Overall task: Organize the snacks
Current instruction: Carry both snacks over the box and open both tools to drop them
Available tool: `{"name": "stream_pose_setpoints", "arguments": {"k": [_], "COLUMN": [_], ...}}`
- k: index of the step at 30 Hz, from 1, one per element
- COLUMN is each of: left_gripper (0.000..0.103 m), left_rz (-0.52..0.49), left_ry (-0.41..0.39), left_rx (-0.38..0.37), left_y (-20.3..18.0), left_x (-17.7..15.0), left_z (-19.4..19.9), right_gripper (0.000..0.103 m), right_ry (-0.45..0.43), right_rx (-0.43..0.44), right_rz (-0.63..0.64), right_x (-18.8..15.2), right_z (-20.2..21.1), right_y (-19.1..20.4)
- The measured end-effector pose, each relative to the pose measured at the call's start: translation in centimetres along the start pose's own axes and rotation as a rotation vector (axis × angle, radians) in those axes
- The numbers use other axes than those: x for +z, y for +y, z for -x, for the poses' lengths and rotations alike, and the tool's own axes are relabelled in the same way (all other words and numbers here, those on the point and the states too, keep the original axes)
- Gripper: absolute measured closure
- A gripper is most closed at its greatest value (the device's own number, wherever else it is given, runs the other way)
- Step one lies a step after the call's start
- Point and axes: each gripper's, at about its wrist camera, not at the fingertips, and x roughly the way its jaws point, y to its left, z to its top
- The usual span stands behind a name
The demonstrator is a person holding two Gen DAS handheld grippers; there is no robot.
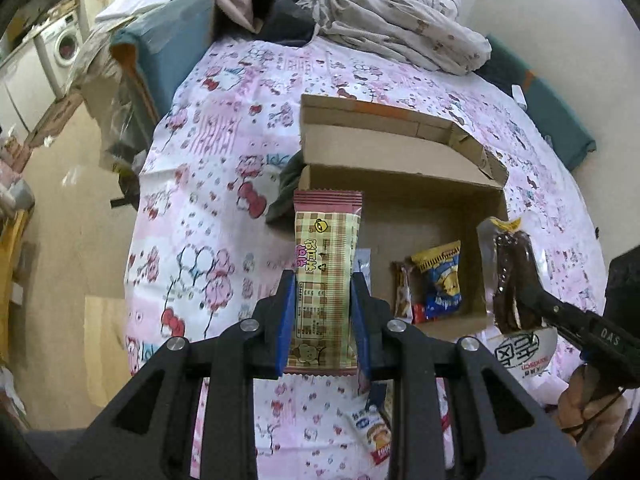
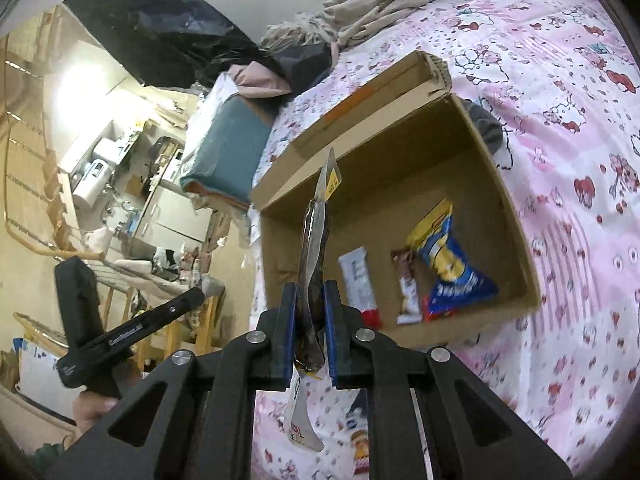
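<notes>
An open cardboard box (image 1: 404, 184) (image 2: 516, 220) sits on a pink cartoon-print bedsheet. Inside lie a blue-and-yellow snack bag (image 1: 440, 284) (image 2: 452, 264), a brown bar (image 1: 402, 292) (image 2: 408, 292) and a white-and-red bar (image 2: 360, 284). My left gripper (image 1: 322, 280) is shut on a yellow checked snack packet (image 1: 326, 272), held upright above the box's near left edge. My right gripper (image 2: 310, 292) is shut on a clear packet of dark brown snack (image 2: 314, 240) (image 1: 510, 276), held on edge above the box; its body also shows in the left wrist view (image 1: 576, 320).
A loose snack packet (image 1: 376, 432) (image 2: 360, 448) lies on the sheet below the grippers. Crumpled bedding (image 1: 400, 28) is piled at the bed's far end. A teal cushioned seat (image 1: 168, 48) and cluttered floor lie off the bed's left side. A dark cloth (image 1: 286, 188) lies beside the box.
</notes>
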Motion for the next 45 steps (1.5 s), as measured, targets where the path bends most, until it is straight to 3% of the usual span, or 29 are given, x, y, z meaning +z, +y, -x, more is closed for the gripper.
{"name": "stream_pose_setpoints", "arguments": {"k": [7, 17, 25, 30, 40, 42, 45], "left_gripper": [0.080, 0.080, 0.080, 0.080, 0.078, 0.070, 0.033], "left_rz": [-0.026, -0.142, -0.149, -0.167, -0.182, -0.180, -0.151], "left_ry": [0.039, 0.055, 0.099, 0.125, 0.148, 0.148, 0.101], "left_rx": [0.000, 0.041, 0.056, 0.061, 0.061, 0.064, 0.077], "left_y": [-3.0, -5.4, -5.8, -6.0, -6.6, -6.7, -6.5], "left_x": [1.0, 1.8, 1.9, 1.4, 0.7, 0.6, 0.7], "left_z": [-4.1, -8.7, -11.7, -12.9, -13.4, -13.3, -12.2], "right_gripper": [0.090, 0.090, 0.089, 0.089, 0.084, 0.083, 0.083], "right_ry": [-0.053, 0.011, 0.026, 0.064, 0.080, 0.082, 0.073], "right_rx": [-0.006, -0.084, -0.077, -0.098, -0.061, -0.064, -0.099], "right_rz": [-0.038, -0.048, -0.116, -0.128, -0.168, -0.166, -0.099], "right_x": [2.6, 3.8, 3.6, 3.3, 3.4, 3.4, 3.6], "right_z": [-2.4, -6.7, -7.5, -8.2, -8.5, -8.4, -8.1], "right_y": [-2.0, -4.3, -5.8, -6.2, -6.8, -6.8, -5.7]}}
